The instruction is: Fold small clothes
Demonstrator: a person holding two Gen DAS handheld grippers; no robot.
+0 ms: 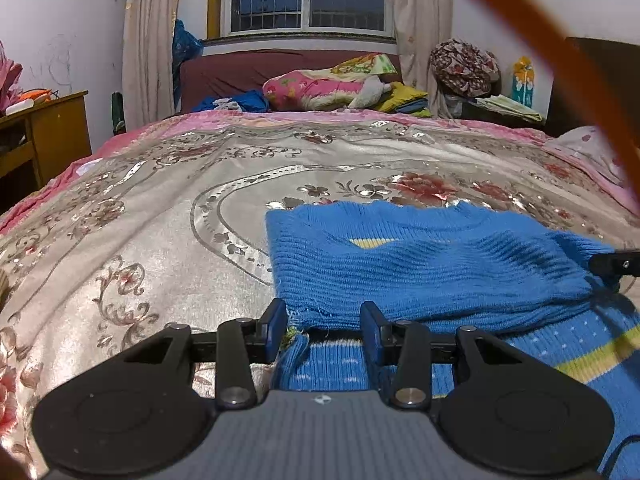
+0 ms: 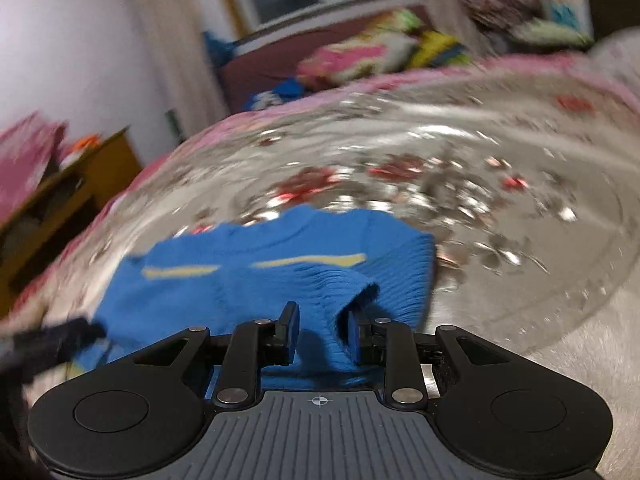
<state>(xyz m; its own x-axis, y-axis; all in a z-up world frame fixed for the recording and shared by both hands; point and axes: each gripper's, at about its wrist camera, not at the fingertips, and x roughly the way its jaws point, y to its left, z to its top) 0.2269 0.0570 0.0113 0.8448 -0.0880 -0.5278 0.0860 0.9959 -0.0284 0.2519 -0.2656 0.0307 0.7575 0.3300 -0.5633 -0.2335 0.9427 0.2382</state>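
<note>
The small blue ribbed-knit sweater with yellow stripes (image 1: pixel 420 268) looks soft, light and floppy. Its folded hem lies between the parted jaws of the left gripper (image 1: pixel 324 320), unpinched, a good place to grip. The right gripper (image 2: pixel 320 330) is parted too, with a knit ridge between its jaws.

Open bedspread (image 1: pixel 160 208) lies left of the sweater (image 1: pixel 420 264); pillows (image 1: pixel 320 90) crowd the far end.

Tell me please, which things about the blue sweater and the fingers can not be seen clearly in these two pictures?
- Blue sweater, left wrist view: near hem hidden under the left gripper; right side cut off by the edge.
- Right wrist view: motion blur hides whether the right gripper touches the knit.
- Orange strap: blurred, unidentifiable.
</note>
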